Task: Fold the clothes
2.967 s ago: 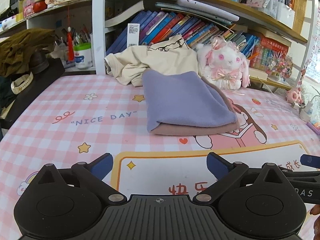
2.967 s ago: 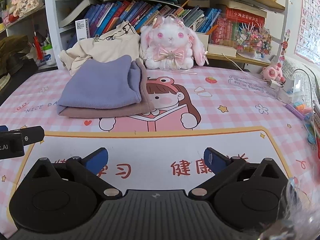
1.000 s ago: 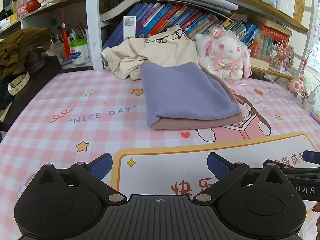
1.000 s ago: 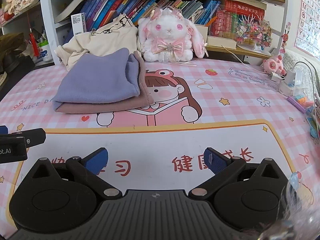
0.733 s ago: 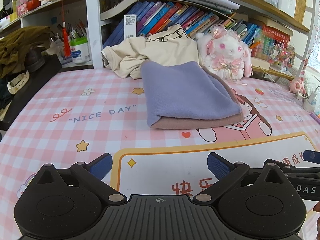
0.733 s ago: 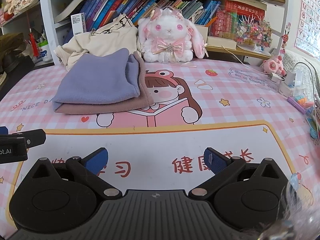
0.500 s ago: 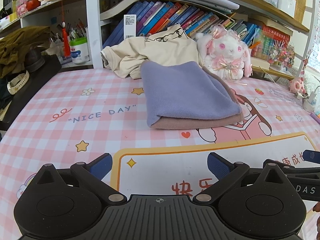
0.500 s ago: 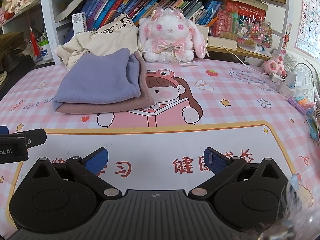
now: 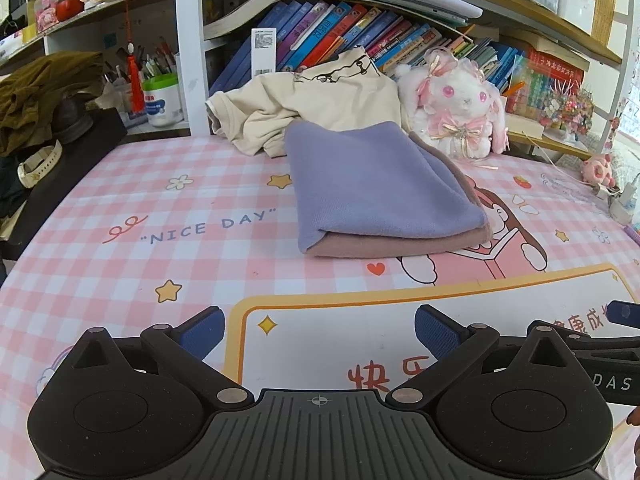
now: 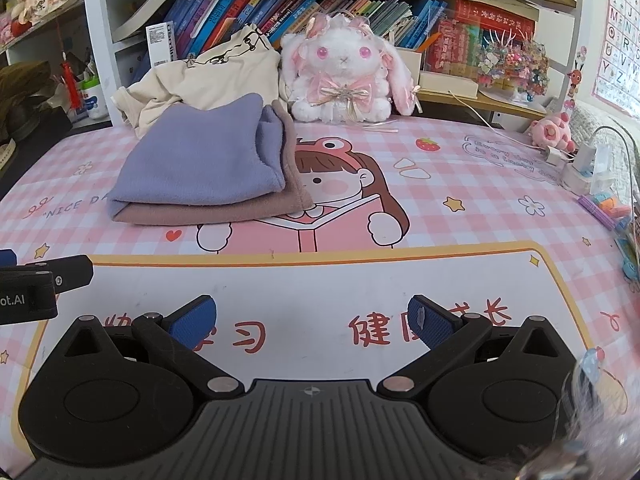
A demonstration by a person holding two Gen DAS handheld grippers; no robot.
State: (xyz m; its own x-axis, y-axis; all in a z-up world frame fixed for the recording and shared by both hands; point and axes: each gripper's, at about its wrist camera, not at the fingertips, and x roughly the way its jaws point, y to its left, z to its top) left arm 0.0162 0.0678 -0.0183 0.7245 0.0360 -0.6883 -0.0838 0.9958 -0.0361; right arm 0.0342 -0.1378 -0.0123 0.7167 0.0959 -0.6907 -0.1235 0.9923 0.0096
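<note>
A folded lavender garment (image 9: 376, 184) lies on a folded mauve garment (image 9: 400, 246) on the pink checked desk mat (image 9: 160, 216); the stack also shows in the right wrist view (image 10: 200, 168). An unfolded cream shirt (image 9: 304, 104) is heaped behind it against the books, also seen in the right wrist view (image 10: 208, 76). My left gripper (image 9: 318, 330) is open and empty, low over the mat in front of the stack. My right gripper (image 10: 312, 320) is open and empty, to the right of the left one.
A white plush rabbit (image 10: 344, 76) sits right of the shirt. A bookshelf (image 9: 360, 36) backs the desk. Dark clothes and a watch (image 9: 36, 160) lie at the left edge. A charger, cables and small toys (image 10: 580, 164) crowd the right edge.
Both grippers have stayed nearly still, open and empty. The view has shifted only slightly; the clothes have not moved.
</note>
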